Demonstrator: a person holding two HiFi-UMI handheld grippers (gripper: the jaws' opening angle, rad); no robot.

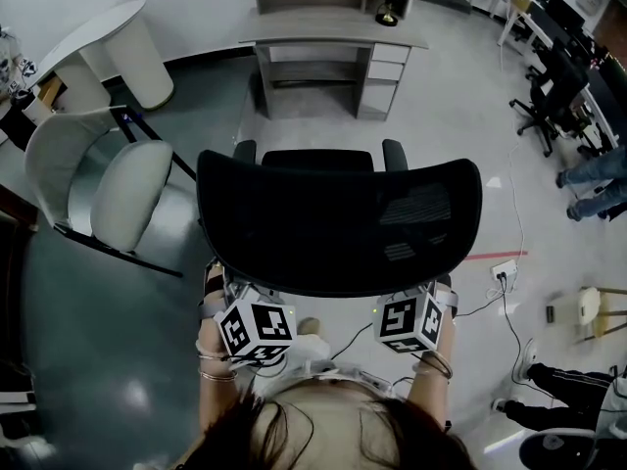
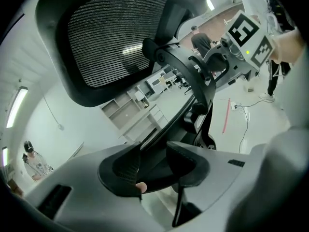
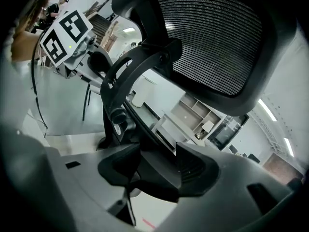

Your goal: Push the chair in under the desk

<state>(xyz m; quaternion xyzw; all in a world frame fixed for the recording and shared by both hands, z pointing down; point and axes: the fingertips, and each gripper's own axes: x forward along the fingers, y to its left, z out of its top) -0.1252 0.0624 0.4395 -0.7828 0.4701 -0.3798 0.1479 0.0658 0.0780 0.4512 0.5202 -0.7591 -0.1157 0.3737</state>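
Currently the chair (image 1: 338, 223) stands well apart from the desk (image 1: 333, 29), facing it. The left hand-held gripper (image 2: 153, 162) and right hand-held gripper (image 3: 158, 166) both have jaws wide apart, with part of the chair between them, apparently unclamped. The step in hand is probably pre-push. The next move calls for an even push by both toward the desk.

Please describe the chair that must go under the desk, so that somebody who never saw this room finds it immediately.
Find the grey desk with drawers at the top of the head view. The chair stands on the floor in front of it, facing it. It is black, with a wide mesh back and armrests, unlike the white chair on its left.
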